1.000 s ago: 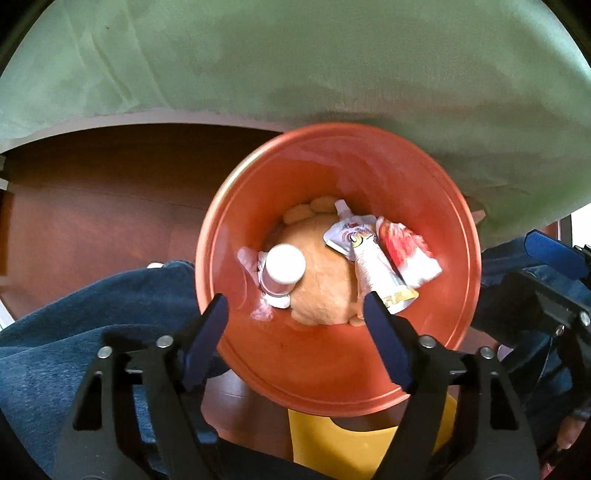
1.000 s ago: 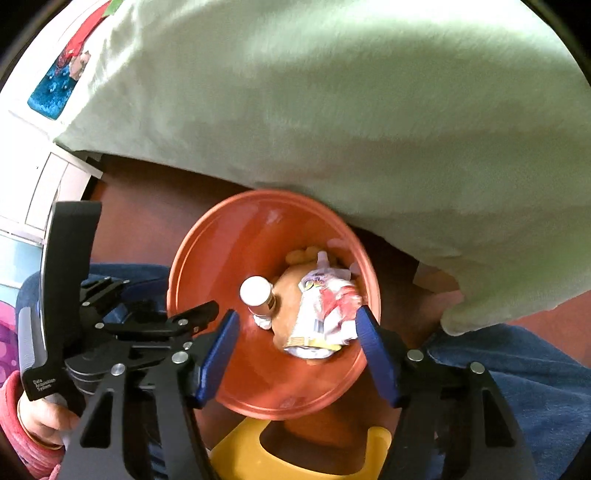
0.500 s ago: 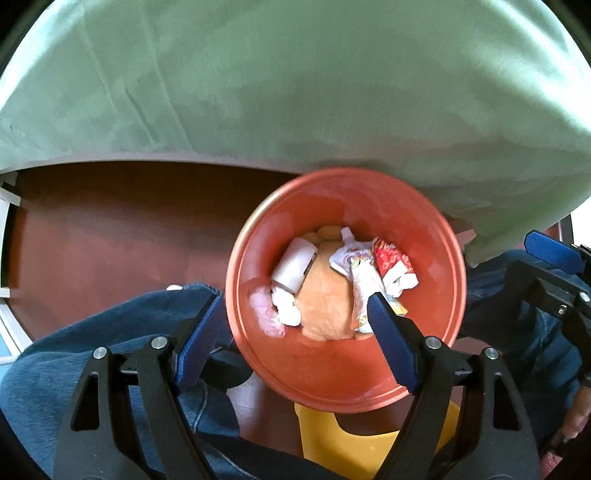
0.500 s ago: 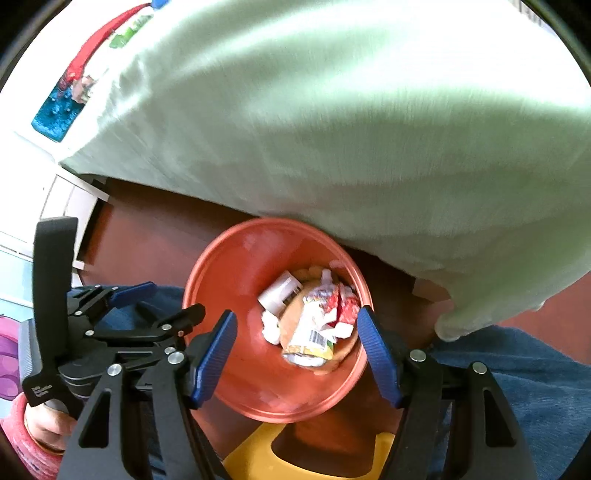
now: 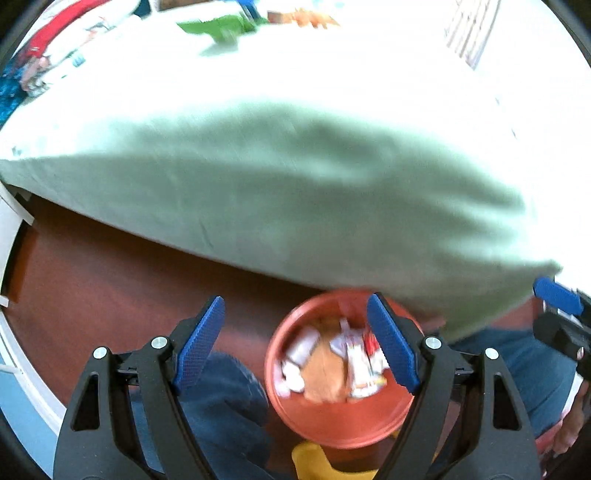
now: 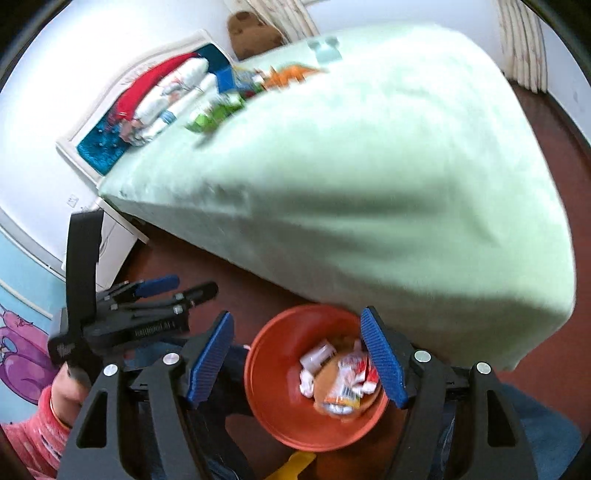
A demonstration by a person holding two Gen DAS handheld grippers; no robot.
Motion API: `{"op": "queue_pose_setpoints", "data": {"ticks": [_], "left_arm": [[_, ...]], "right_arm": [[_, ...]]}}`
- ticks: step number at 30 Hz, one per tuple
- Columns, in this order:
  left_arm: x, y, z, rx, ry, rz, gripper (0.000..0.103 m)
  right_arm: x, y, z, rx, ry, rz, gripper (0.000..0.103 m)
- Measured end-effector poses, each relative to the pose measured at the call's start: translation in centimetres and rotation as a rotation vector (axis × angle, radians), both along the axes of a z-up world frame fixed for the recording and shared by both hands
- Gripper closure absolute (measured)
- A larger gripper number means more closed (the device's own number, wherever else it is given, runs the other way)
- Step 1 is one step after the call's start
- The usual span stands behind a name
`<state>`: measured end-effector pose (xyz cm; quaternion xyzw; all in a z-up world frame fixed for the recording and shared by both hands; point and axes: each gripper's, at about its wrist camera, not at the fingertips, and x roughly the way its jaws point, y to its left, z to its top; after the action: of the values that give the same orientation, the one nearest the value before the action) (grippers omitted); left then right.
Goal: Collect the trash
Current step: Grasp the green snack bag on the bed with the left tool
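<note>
An orange bin (image 5: pixel 332 424) (image 6: pixel 280 406) stands on the dark wood floor beside the bed, between the person's knees. Inside it lie a small white bottle (image 5: pixel 301 345) (image 6: pixel 317 354), crumpled wrappers (image 5: pixel 360 365) (image 6: pixel 351 376) and a tan lump. My left gripper (image 5: pixel 295 297) hangs open well above the bin, with nothing between its blue pads. My right gripper (image 6: pixel 295 312) is also open and empty, above the bin. More litter shows far off on the bed top: a green wrapper (image 5: pixel 221 27) (image 6: pixel 210 118) and an orange piece (image 6: pixel 291 75).
The bed with its pale green sheet (image 5: pixel 295 184) (image 6: pixel 369 166) fills the upper part of both views. Pillows (image 6: pixel 166 99) lie at the headboard, next to a white nightstand (image 6: pixel 114 236). A yellow object (image 5: pixel 325 465) sits under the bin. Blue-jeaned legs (image 5: pixel 221 398) flank it.
Both grippers have risen and tilted upward, so the bin looks smaller and lower. The bed top and its litter have come into view. The white bottle in the bin tipped onto its side.
</note>
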<state>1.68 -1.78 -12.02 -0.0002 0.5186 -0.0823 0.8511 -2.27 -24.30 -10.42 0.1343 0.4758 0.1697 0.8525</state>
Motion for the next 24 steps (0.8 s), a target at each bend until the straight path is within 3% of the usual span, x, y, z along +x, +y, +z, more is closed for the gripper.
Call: {"op": "queue_pose_setpoints", "data": {"ticks": [11,17,20,24], "left_arm": [[8.5,4.9,6.7,-0.012,-0.193,0.132,0.025],[15.7,5.7,8.4,-0.024,-0.209,0.11,0.025],[19.1,5.4,9.6,0.055,-0.203,0.098,0.025],[23.6,4.3,9.1,0.142,-0.123,0.028,0.025]], "right_arm": [[0.6,1.1,5.4,-0.003,-0.168,0.036,0.031],[1.3,2.3,5.6,-0.024,-0.178,0.058,0.031],[1.7,2.5,5.1,-0.03,-0.166,0.063,0.031],[2.2,2.4,4.5,-0.035,-0.149,0.058,0.031]]}}
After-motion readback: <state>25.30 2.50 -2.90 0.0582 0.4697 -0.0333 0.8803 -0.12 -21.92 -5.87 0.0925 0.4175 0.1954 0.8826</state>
